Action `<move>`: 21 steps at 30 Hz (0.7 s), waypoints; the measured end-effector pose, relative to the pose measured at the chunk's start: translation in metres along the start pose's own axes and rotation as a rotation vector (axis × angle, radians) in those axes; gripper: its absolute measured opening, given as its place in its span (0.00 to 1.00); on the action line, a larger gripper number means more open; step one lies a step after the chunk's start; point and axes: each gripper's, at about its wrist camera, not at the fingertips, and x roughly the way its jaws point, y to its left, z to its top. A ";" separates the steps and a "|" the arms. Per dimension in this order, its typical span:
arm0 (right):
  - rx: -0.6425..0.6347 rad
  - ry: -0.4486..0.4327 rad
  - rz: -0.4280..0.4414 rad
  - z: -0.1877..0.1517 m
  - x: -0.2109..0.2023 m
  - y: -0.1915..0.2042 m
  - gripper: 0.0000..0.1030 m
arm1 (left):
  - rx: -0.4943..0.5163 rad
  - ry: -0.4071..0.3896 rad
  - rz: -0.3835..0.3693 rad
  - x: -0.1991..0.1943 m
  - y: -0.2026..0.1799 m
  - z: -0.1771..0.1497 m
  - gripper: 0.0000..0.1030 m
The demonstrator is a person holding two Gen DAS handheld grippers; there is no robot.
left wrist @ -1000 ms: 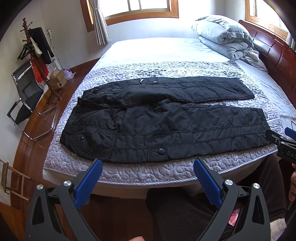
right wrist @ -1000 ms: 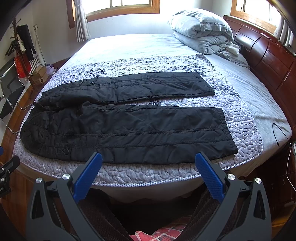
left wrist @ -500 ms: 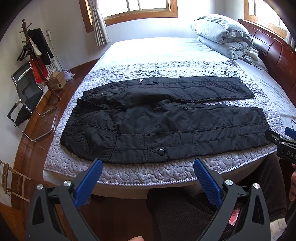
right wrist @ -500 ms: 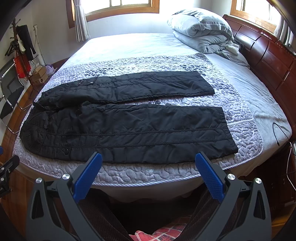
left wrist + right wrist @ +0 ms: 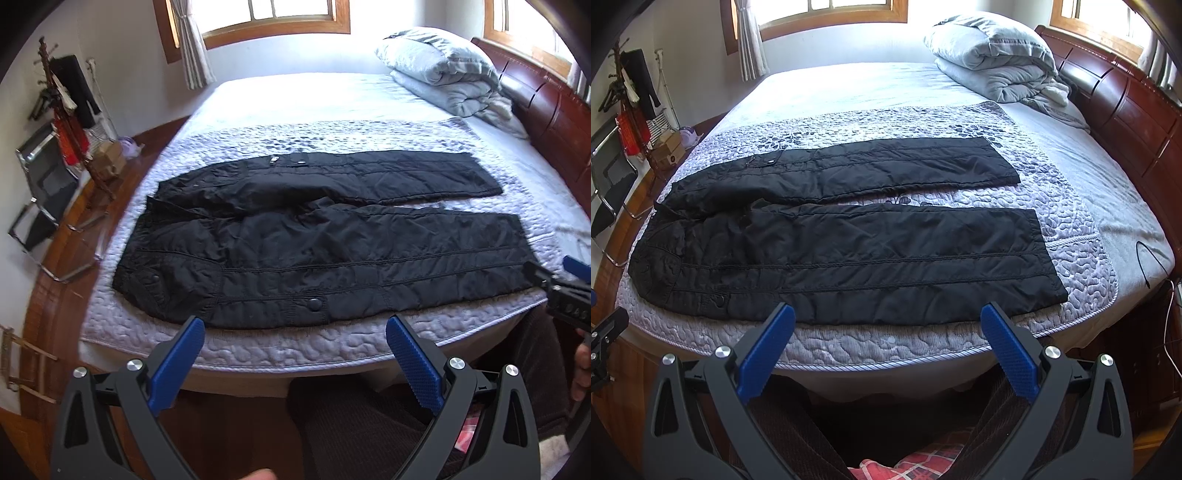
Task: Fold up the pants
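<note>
Nearest to me, my left gripper [image 5: 293,338] is hanging just short of the mattress edge, blue pads spread wide apart, gripping nothing. My right gripper [image 5: 886,325] is doing the same off to the side, fingers wide apart and empty too; I can see its black tip poking in at the right edge of the left view.

Just past the fingertips, the quilted bedspread [image 5: 871,347] is running along the near edge of the bed [image 5: 1108,177]. On it the black pants [image 5: 314,251] are lying full length, waist toward my left, cuffs toward my right. The near leg is lying flat, close to the edge; the far leg is angling away, so a strip of quilt is showing between them toward the cuffs.

Nothing is folded yet, I'd judge, so bringing one leg onto the other looks like the opening move. Here's where it could be going wrong: the fabric looks padded and slick, so a shallow pinch might be slipping out mid-lift. The crotch area is bunched, and that wrinkle could be getting trapped inside the fold. Pinch too deep and I could be catching the bedspread along with the pants. And if my two grippers aren't lifting together, the legs will be landing skewed.

Beyond the pants, a folded grey duvet [image 5: 993,55] is sitting against the wooden headboard [image 5: 1126,107].
</note>
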 end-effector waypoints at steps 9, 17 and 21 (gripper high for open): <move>-0.043 -0.052 -0.029 0.067 0.018 -0.053 0.98 | -0.098 0.055 -0.060 0.041 0.075 0.048 0.96; -0.099 -0.024 -0.166 0.163 0.090 -0.119 0.98 | -0.355 0.162 0.088 0.151 0.249 0.155 0.96; -0.141 0.009 -0.182 0.195 0.138 -0.138 0.98 | -0.421 0.260 0.206 0.224 0.316 0.195 0.96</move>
